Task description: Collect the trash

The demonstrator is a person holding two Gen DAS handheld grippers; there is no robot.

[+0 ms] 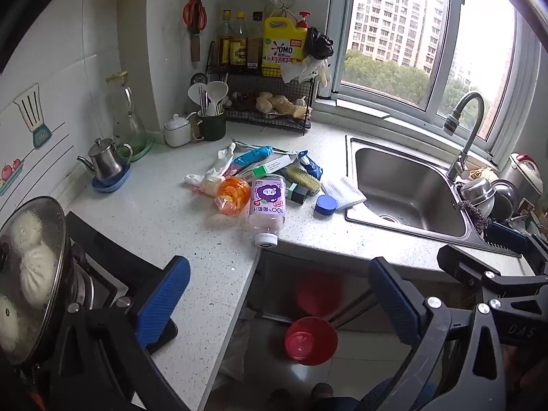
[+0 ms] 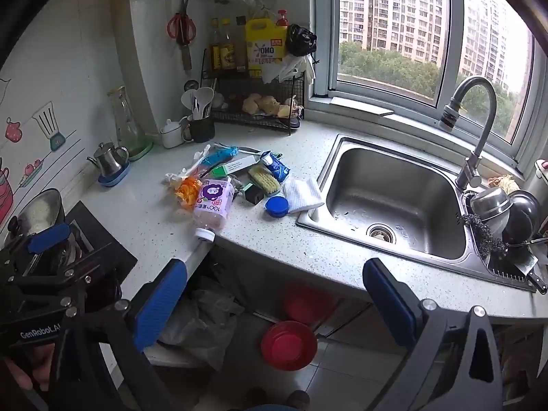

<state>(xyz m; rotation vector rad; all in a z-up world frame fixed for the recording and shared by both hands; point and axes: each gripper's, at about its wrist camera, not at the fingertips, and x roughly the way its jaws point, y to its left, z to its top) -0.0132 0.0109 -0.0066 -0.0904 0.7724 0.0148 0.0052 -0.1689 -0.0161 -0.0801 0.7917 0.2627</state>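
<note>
Kitchen counter (image 1: pixel 164 219) clutter is faced ahead of both wide-spread, empty tools, left gripper (image 1: pixel 279 299) and right gripper (image 2: pixel 274 303). Approach stage is judged; the pink bottle (image 1: pixel 268 207), nearest ahead, must be reached first.
</note>
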